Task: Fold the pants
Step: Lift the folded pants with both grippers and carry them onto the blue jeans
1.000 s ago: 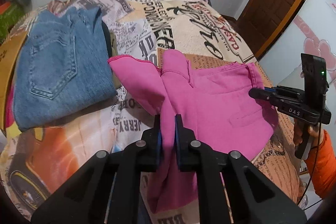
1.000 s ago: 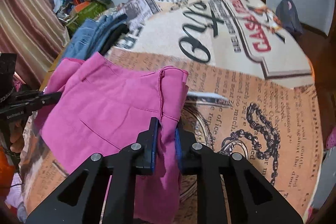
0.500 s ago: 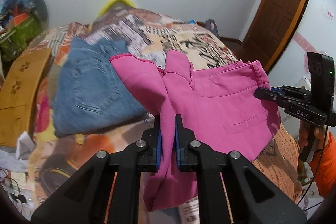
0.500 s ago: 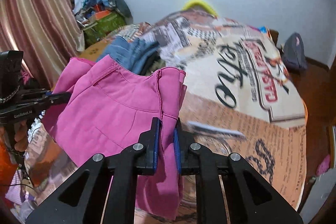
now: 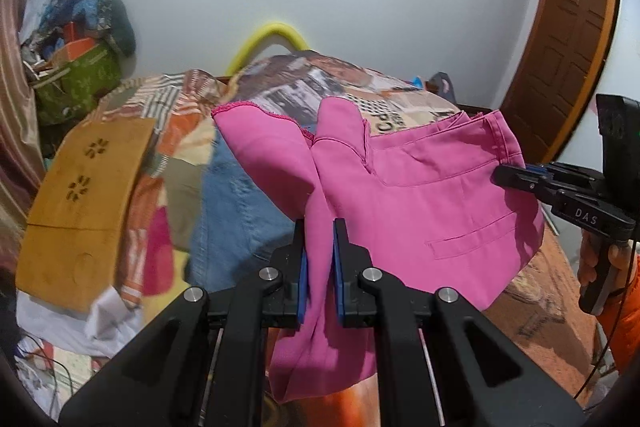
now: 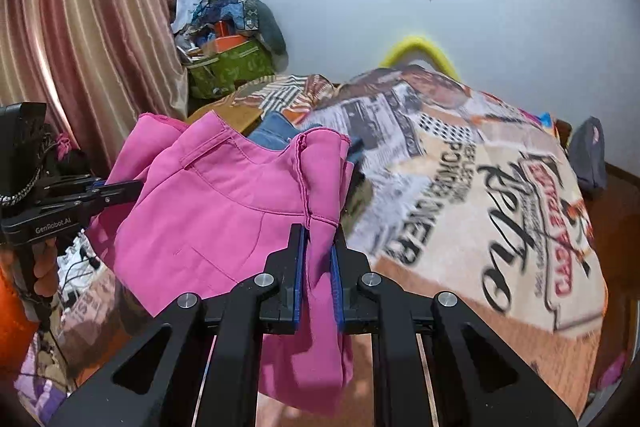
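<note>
Pink pants (image 5: 420,203) hang in the air above the bed, stretched between both grippers. My left gripper (image 5: 319,239) is shut on one end of the fabric, which bunches between its blue pads and droops below. My right gripper (image 6: 318,247) is shut on the other end of the pink pants (image 6: 216,211). In the left wrist view the right gripper (image 5: 520,179) shows at the right, clamped on the waistband. In the right wrist view the left gripper (image 6: 120,187) shows at the left edge of the pants.
A bed with a printed retro blanket (image 6: 460,187) lies below. Folded blue jeans (image 5: 236,219) rest on it under the pants. A wooden board (image 5: 88,195) lies at the left, a pile of bags (image 6: 228,55) by the curtain, a door (image 5: 568,39) at the right.
Both grippers have lifted the pink pants up off the bed; the views tilted up, now showing the wall and the screen. Both stay shut on the fabric.
</note>
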